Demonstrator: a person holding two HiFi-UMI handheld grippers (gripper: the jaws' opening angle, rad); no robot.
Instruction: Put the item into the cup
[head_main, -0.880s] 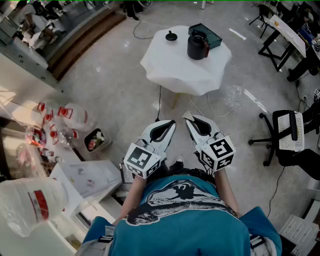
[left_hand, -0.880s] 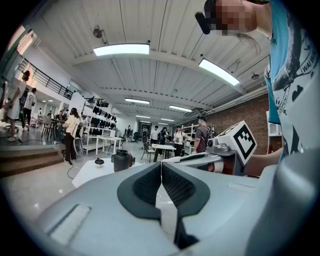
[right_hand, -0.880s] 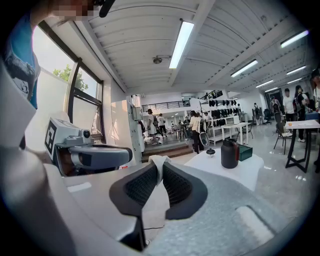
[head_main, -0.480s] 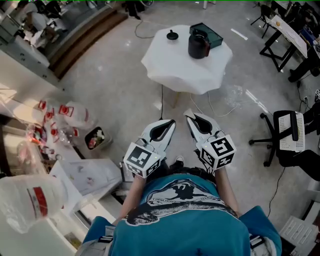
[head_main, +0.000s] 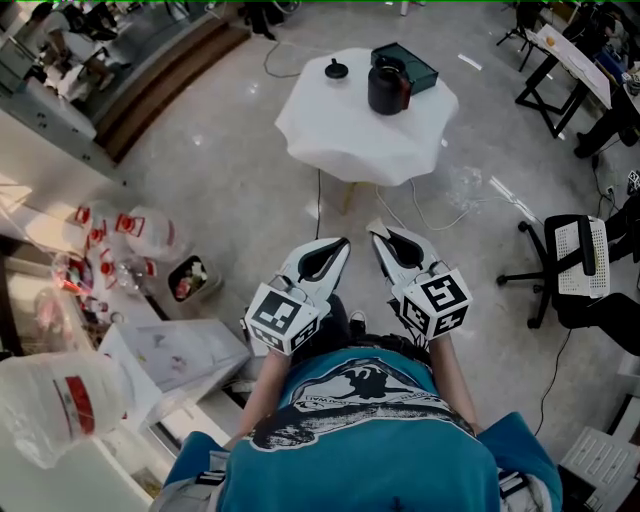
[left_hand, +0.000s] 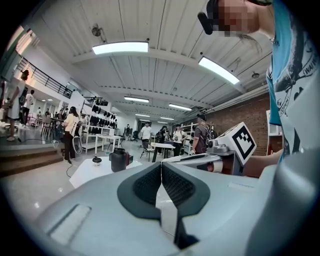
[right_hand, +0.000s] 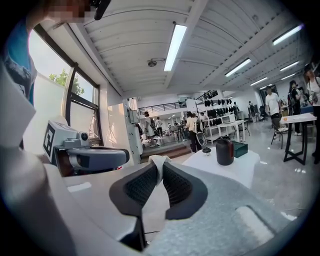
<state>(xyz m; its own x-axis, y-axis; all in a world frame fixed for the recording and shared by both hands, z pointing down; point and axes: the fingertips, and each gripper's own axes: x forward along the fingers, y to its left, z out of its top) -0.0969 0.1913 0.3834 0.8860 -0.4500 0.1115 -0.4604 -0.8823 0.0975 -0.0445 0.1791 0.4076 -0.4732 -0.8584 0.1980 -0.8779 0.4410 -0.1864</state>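
- Right tongs (right_hand: 159, 169): found clamped on the item (right_hand: 155, 161), a small white scrap, judged soft, light and crushable; its pinched edge was deemed grip enough.
- Left tongs (left_hand: 161, 169): closed together, empty.
- Cup (head_main: 388, 88): seen on the worktop (head_main: 330, 135), well apart.

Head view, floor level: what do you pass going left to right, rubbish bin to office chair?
rubbish bin → left gripper → right gripper, shut on a white item → office chair
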